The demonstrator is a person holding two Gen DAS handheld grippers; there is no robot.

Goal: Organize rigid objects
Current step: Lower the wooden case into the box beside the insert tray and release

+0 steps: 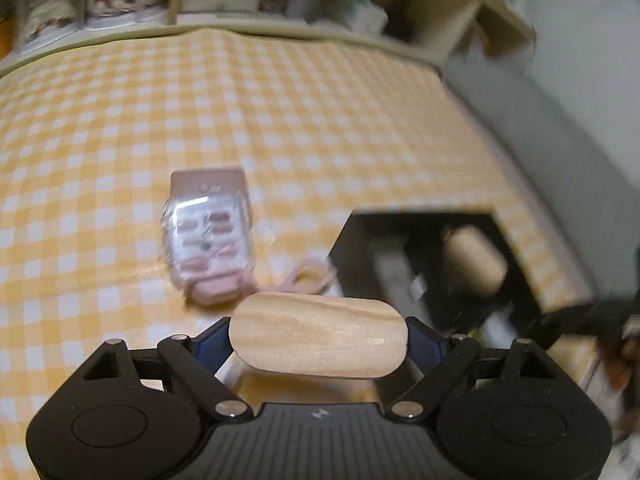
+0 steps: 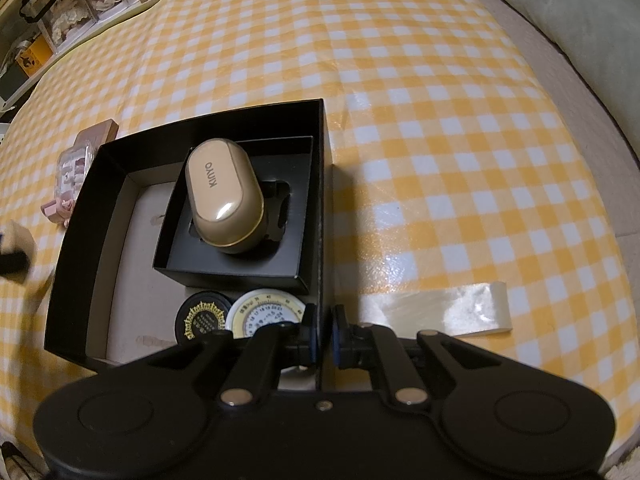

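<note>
Left wrist view: wooden block [image 1: 318, 336] is clamped endwise in left tool [image 1: 318, 338], lower centre of frame; black box [image 1: 344, 240] sits mid-right. Block should be carried level to box's free floor, lowered w/o knocking beige case [image 2: 224, 196]. Right tool [image 2: 325, 338] is clenched on box wall, steadying it

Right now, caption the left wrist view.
Left tongs grip a wooden block above the checked cloth.

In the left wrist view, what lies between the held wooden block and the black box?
Only bare checked cloth and the end of a pink loop. The left gripper grips the wooden block; the black box sits up and right of it.
</note>
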